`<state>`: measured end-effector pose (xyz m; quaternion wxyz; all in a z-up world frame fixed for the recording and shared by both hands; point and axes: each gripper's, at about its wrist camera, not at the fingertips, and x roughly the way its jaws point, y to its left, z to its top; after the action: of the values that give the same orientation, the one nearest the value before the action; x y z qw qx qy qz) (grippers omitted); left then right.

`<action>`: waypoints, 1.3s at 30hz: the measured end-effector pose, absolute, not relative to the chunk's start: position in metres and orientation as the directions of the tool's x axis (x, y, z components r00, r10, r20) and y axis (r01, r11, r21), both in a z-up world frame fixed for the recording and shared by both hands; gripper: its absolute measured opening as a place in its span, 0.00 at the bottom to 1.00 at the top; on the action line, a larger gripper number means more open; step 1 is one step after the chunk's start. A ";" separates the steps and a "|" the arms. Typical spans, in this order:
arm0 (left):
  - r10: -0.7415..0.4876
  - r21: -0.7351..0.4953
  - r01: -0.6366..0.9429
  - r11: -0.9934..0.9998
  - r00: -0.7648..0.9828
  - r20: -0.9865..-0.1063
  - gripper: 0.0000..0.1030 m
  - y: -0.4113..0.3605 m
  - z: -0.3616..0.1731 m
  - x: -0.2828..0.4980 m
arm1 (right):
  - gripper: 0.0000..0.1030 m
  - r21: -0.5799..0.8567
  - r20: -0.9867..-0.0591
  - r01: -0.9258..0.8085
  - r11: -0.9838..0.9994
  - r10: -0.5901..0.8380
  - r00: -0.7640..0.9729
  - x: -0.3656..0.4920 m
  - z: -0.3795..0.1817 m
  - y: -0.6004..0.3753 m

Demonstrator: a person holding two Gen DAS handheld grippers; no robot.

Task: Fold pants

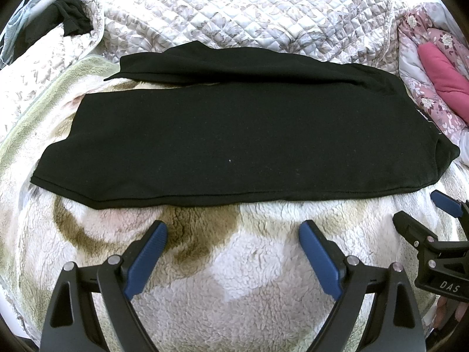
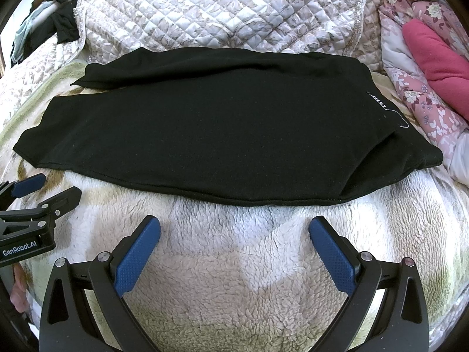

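Observation:
Black pants (image 1: 234,135) lie flat across a fleece blanket, legs toward the left and waistband with a small white-lettered label (image 2: 378,101) at the right. The far leg is partly folded over along the back edge. My left gripper (image 1: 233,228) hovers open just short of the pants' near hem, nothing between its blue pads. My right gripper (image 2: 234,226) is likewise open in front of the near hem of the pants (image 2: 222,129). Each gripper shows in the other's view: the right gripper (image 1: 422,211) at the right edge, the left gripper (image 2: 47,187) at the left edge.
The fluffy cream-and-brown blanket (image 1: 240,264) covers the near bed. A quilted floral bedspread (image 1: 234,11) rises behind. A pink cushion (image 2: 436,64) on floral bedding sits at the right. Dark clothes (image 1: 67,17) hang at the far left.

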<state>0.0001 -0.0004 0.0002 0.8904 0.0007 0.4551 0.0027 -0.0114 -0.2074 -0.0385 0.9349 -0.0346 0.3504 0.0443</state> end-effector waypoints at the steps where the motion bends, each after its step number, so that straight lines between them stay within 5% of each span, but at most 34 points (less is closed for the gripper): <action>1: 0.006 0.004 -0.004 1.000 0.586 -0.810 0.90 0.000 0.000 0.000 | 0.99 -0.034 -0.658 -0.107 0.994 0.059 0.750 -0.011 -0.038 -0.207; 34: -0.002 0.000 0.005 1.000 0.604 -0.797 0.90 -0.004 0.003 -0.005 | 0.98 -0.026 -0.669 -0.133 0.991 0.082 0.739 -0.009 -0.037 -0.212; 39: -0.047 -0.055 0.006 0.998 0.605 -0.795 0.85 0.005 0.007 -0.006 | 0.90 0.013 -0.647 -0.138 0.990 0.113 0.754 -0.017 -0.031 -0.223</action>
<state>-0.0057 0.0052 0.0067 0.8955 -0.0232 0.4442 -0.0149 -0.0169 -0.2234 -0.0311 0.9364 -0.0178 0.3441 0.0669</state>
